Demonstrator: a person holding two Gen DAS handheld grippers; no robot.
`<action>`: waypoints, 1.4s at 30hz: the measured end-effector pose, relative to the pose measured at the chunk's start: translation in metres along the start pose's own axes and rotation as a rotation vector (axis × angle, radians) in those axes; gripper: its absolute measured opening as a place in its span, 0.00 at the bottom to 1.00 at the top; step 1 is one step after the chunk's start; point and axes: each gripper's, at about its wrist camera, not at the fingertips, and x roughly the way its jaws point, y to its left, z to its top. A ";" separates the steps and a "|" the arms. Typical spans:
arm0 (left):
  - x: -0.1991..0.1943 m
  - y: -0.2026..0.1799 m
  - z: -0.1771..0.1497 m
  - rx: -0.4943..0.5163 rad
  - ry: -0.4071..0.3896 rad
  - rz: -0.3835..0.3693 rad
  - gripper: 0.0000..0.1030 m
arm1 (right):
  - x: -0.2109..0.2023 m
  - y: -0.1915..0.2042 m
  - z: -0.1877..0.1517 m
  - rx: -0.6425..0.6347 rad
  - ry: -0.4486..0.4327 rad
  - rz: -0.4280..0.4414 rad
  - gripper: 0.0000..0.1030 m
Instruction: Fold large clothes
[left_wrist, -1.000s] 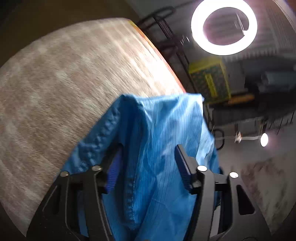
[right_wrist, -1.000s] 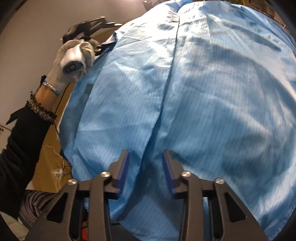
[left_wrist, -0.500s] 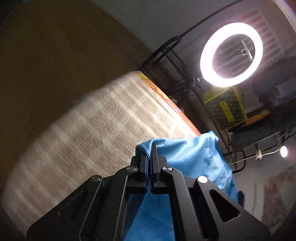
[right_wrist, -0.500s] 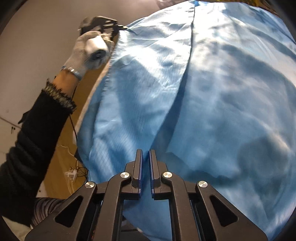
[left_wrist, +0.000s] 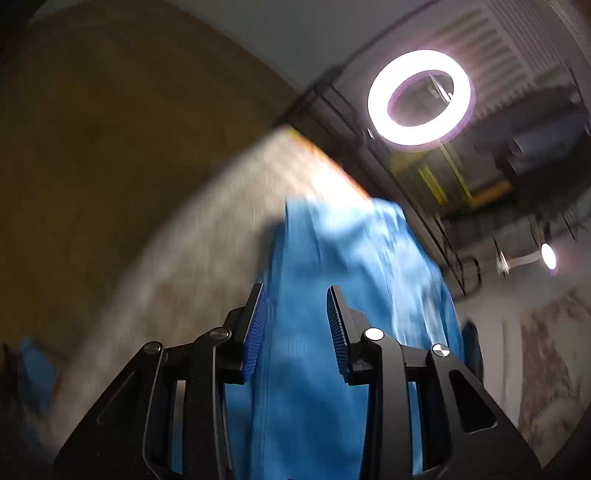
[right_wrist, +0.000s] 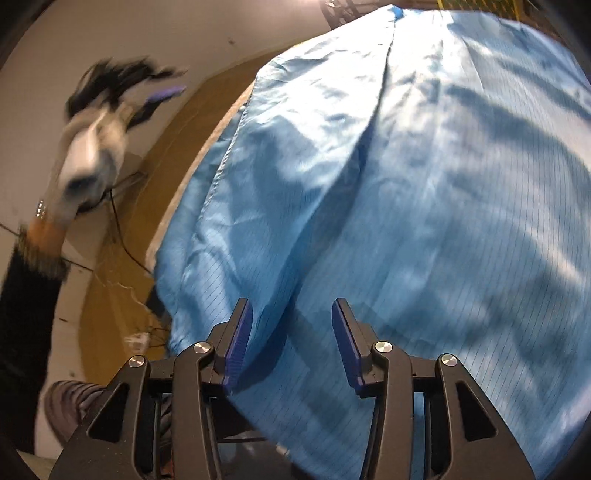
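Observation:
A large light-blue pinstriped garment (right_wrist: 424, 184) lies spread over the table, with a long fold running down its middle. My right gripper (right_wrist: 291, 306) hovers at its near edge. Its jaws are opening, a ridge of the cloth runs between them, and the pads do not press on it. In the right wrist view my left gripper (right_wrist: 162, 83) is a blur at the upper left, held by a gloved hand (right_wrist: 92, 147) away from the garment's edge. Seen from its own wrist, the left gripper (left_wrist: 295, 291) is opening above the blue garment (left_wrist: 332, 251), gripping nothing.
The table carries a beige woven cover (left_wrist: 184, 266) with an orange edge. Brown floor (left_wrist: 92, 147) lies beyond it. A ring light (left_wrist: 421, 99) and dark racks stand behind the table. Cables (right_wrist: 122, 251) trail on the floor at the left.
Half a second ago both grippers were shut on the garment; now both stand apart. The left gripper has let go and swung up and away from the cloth's edge. The right gripper barely moved.

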 end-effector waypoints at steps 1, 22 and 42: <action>-0.005 0.003 -0.017 -0.001 0.022 -0.008 0.31 | -0.002 -0.001 -0.002 0.002 0.000 0.010 0.43; 0.007 0.029 -0.228 0.033 0.275 0.046 0.38 | 0.017 0.002 -0.032 0.128 0.019 0.085 0.13; -0.024 0.082 -0.190 0.081 0.105 0.205 0.00 | 0.076 0.084 -0.030 0.043 0.100 0.152 0.05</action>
